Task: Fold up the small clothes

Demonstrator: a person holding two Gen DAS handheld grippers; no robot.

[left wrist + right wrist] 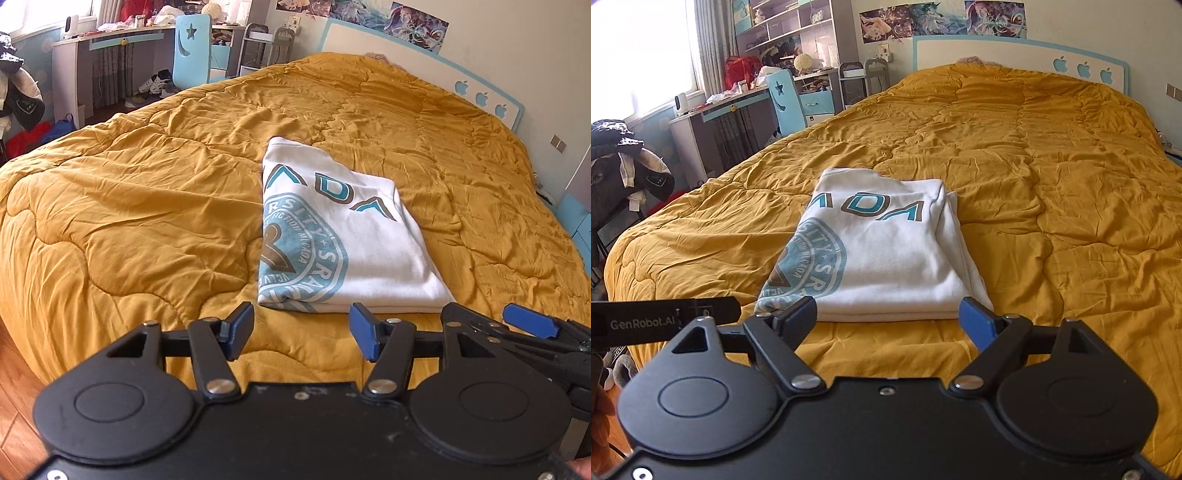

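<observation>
Shirt folded on the bed, both grippers clear of it

Left gripper [301, 328]: blue pads spread apart, nothing between them, held low just short of the shirt's near edge. Right gripper [888, 319]: likewise spread and empty, close beside the left one; its blue tip shows at the right edge of the left wrist view. Both point along the bed toward the garment, neither touching cloth.

White T-shirt [343, 236] lies as a compact rectangle, teal round print and lettering facing up, stacked layers visible along its near and right edges. It sits near the foot of the bed on the mustard quilt [129, 206], roughly centred across it. The soft, wide quilt serves as the folding surface.

Judgement: folding looks essentially complete; the empty, opened jaws suggest release, or a pause before one more fold.

Beyond: headboard with apple cutouts [1082, 68], cluttered desk [713, 110] by the window, blue chair [192, 48] beside it.
</observation>
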